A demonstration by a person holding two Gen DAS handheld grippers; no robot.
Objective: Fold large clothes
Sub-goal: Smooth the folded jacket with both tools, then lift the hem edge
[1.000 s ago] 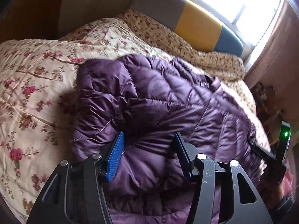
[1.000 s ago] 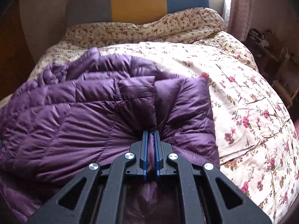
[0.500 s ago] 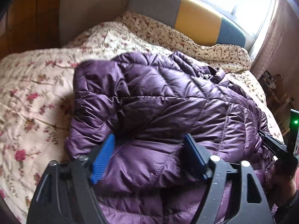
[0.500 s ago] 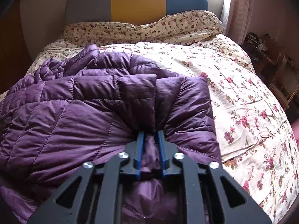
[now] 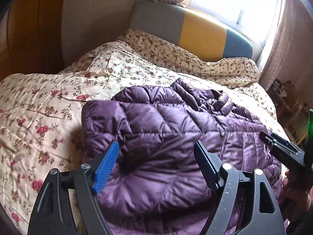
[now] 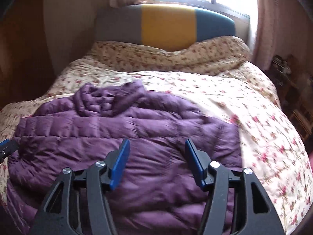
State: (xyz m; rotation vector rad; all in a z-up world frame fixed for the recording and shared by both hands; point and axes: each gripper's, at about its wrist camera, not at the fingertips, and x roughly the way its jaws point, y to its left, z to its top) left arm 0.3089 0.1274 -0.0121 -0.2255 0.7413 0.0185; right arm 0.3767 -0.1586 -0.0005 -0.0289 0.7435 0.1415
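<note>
- Bed (image 5: 49, 101) with floral quilt: serves as the folding surface, broad and soft enough to carry a bulky garment laid out flat.
- Headboard (image 6: 166, 25) at the far end, under a bright window: well apart from the work.
- Jacket (image 5: 166, 137), purple and quilted: lies on the near part of the bed, doubled over on itself, collar bunched toward the far side; puffy filling likely keeps the fold from lying flat.
- Left hand-held gripper (image 5: 156, 164): blue pads spread wide, nothing pinched, hovering just above the near edge; apparently let go so the fold can settle.
- Right hand-held gripper (image 6: 155, 162): jaws just been opening, now apart with only fabric lying below them, none clamped; probably releasing the fold it had carried over.
</note>
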